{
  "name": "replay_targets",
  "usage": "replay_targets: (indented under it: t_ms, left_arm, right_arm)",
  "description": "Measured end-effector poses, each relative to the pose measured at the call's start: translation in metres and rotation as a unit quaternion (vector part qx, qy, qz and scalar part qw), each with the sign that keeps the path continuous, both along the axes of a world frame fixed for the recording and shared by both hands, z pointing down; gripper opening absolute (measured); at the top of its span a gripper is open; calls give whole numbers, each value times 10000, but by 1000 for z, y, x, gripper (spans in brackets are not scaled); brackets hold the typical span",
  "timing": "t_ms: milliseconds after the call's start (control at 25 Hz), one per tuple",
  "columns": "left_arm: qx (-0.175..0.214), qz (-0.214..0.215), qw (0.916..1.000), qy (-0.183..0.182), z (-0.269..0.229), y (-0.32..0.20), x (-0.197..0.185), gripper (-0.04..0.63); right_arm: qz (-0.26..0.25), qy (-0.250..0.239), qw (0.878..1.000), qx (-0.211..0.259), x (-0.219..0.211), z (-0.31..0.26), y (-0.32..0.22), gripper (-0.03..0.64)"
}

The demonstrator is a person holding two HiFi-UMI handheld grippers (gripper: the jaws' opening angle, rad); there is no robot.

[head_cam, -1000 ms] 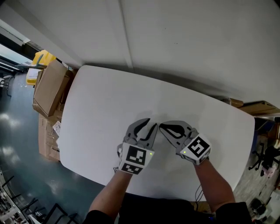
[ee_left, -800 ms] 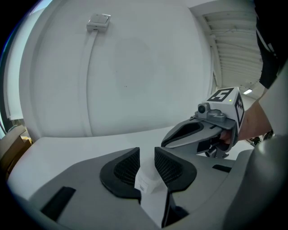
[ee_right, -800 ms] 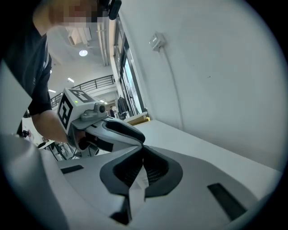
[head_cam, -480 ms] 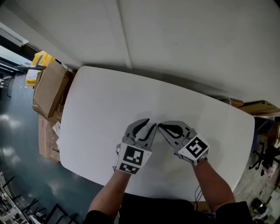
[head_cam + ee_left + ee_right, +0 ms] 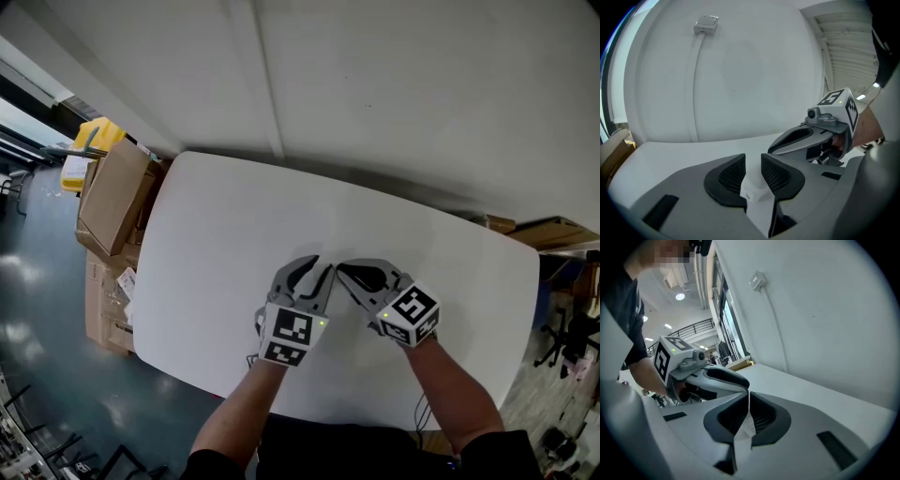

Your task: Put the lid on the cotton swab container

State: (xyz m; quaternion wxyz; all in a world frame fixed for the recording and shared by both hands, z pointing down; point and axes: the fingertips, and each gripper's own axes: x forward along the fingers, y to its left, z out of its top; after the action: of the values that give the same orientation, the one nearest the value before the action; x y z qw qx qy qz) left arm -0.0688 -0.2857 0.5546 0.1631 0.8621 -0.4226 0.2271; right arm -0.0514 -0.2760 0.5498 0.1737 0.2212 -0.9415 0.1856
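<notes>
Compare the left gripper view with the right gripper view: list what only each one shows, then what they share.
Only the left gripper view: a white container held between the pads of the left gripper. Only the right gripper view: a thin white piece, probably the lid, pinched in the shut right gripper, with a railing in the background. Both: the white table, the pale wall with its wall box and cable run, and the other gripper close alongside.

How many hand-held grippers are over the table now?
2. The left hand-held gripper, clamping a white container, and the right hand-held gripper, shut on a thin lid, nearly touch above the table.
</notes>
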Motion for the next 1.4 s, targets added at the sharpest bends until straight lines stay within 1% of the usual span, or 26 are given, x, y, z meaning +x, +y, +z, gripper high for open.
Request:
replay_targets:
  t_ms: [40,120,240,440,680,760,880,1000,1120,1240,1280,1360,1400]
  left_arm:
    - [66,2,10000,-57,-4,1,0,110]
    - [234,23,9997,-46,-18,1,0,110]
    - [457,-25,9989,100,-46,5,-2,110]
    - [659,32,9976,210,-88,32,-1,110]
    - [883,168,9947,506,-145,68,8,109]
    - [1019,135,9929,593,-167,79,7,86]
    - [1161,99,9902,775,-197,97,6,66]
    - [1323,118,9878,819,-221,115,5,57]
    - [1504,90,9845,899,-242,132,3,51]
    - [1526,116,9838,933,-256,150,3,43]
    - [1536,85,9830,998,-262,155,4,41]
    - [1574,2,9814,1099,-274,163,4,35]
    - [1605,-37,9810,1093,-279,166,3,32]
  right_arm:
    - [53,-94,9999,-43,1,-3,0,18]
    - [130,-257,9996,-17,4,-17,2,18]
    - [145,-443,9988,157,8,-45,8,18]
    - [51,-608,9975,368,15,-89,35,18]
    - [272,-1192,9907,605,33,-158,68,18]
    - [349,-1287,9887,685,39,-178,79,18]
    - [472,-1323,9868,807,49,-205,100,18]
    - [565,-1400,9843,919,60,-228,120,18]
    - [690,-1373,9829,1016,68,-248,136,17]
    - [783,-1398,9788,1278,74,-271,151,17]
    - [797,-1381,9776,1371,76,-277,157,18]
    - [777,-1281,9768,1529,75,-286,167,17]
    - [737,-1214,9767,1607,72,-290,171,17]
